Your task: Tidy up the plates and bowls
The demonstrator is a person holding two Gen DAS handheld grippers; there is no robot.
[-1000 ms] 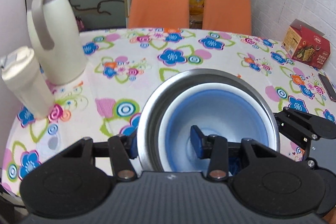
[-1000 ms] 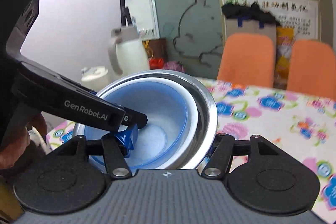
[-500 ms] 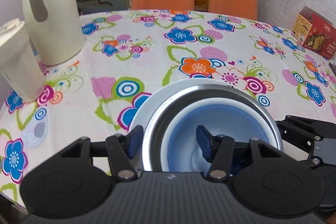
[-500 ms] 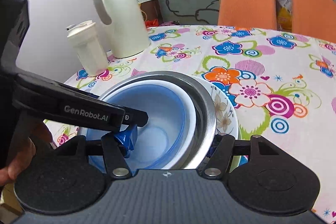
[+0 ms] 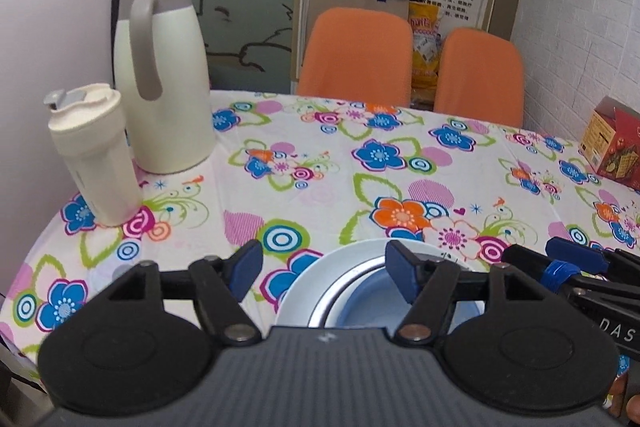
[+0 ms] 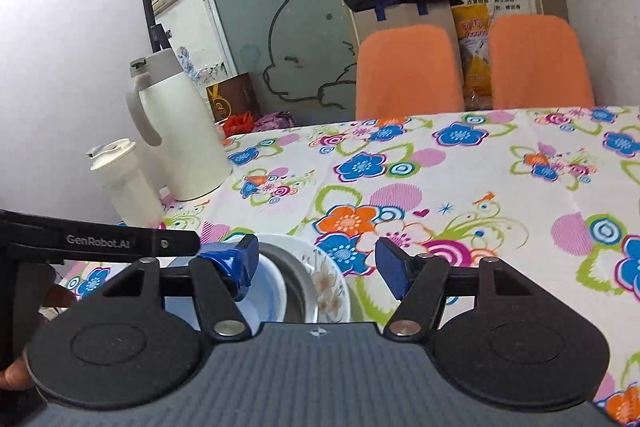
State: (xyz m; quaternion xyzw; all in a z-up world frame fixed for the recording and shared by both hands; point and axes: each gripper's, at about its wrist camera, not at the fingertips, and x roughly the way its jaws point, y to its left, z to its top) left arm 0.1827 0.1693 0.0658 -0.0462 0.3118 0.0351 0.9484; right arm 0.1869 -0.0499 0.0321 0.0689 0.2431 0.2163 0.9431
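Flowered table [image 5: 360,179] spreads ahead of both grippers. Cream jug [image 5: 164,75] and cream tumbler [image 5: 94,155] stand far ahead-left of the left gripper [image 5: 324,269]. Plate [image 6: 330,285] sits on the table just below the grippers, steel bowl [image 6: 290,281] on it, blue bowl [image 5: 372,301] nested inside. Left gripper: fingers apart, holding nothing, over the stack. Right gripper [image 6: 314,265]: fingers apart, empty, above the stack's rim.

Nested stack, blue plastic bowl [image 5: 372,303] inside steel bowl [image 5: 340,289], now sits on floral plate [image 6: 330,287] near table's front edge. Left gripper [image 5: 324,273] and right gripper [image 6: 316,265] both spread, released, drawn back.
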